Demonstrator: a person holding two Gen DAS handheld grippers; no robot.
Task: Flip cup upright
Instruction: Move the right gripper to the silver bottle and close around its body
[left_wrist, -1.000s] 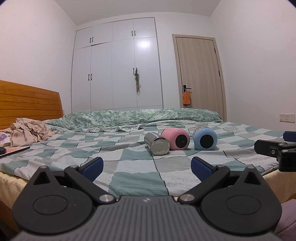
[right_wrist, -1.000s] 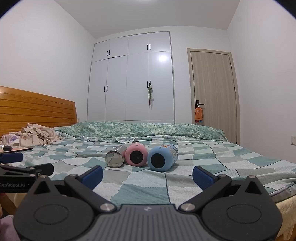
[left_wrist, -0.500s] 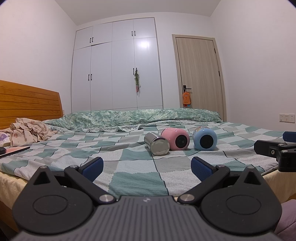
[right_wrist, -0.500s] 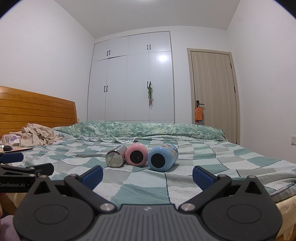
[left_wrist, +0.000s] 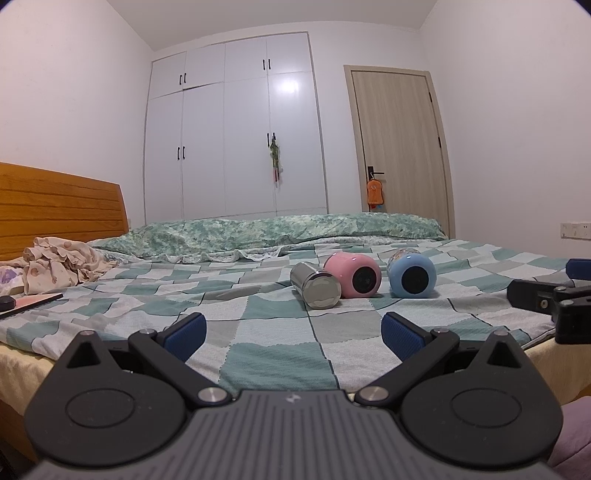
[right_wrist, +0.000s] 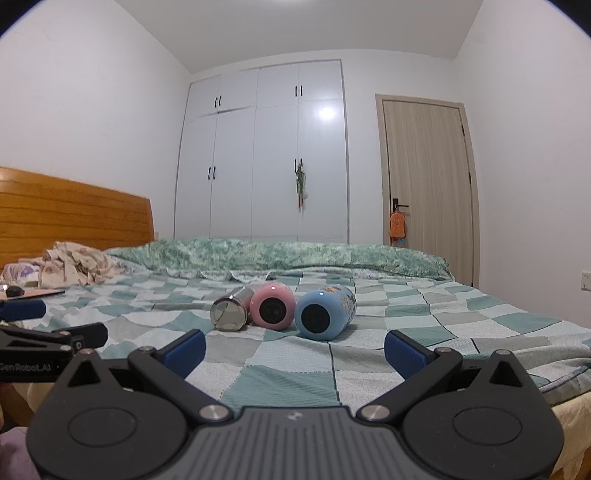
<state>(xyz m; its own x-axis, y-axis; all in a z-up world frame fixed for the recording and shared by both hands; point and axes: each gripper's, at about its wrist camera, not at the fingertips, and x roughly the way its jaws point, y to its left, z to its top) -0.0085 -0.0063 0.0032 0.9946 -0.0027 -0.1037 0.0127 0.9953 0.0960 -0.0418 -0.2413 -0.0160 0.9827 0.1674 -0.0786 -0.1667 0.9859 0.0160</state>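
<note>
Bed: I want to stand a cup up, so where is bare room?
The checked bedspread lies bare between both open grippers and the cups, and right of the blue cup. Crowded: steel cup, pink cup and blue cup lie close together.

Three cups (left_wrist: 361, 278), two grippers (left_wrist: 291, 332), perhaps one phone (left_wrist: 31, 301)

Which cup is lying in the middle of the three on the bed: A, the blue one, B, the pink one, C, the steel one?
B: the pink cup lies on its side between the steel cup and the blue cup.
</note>
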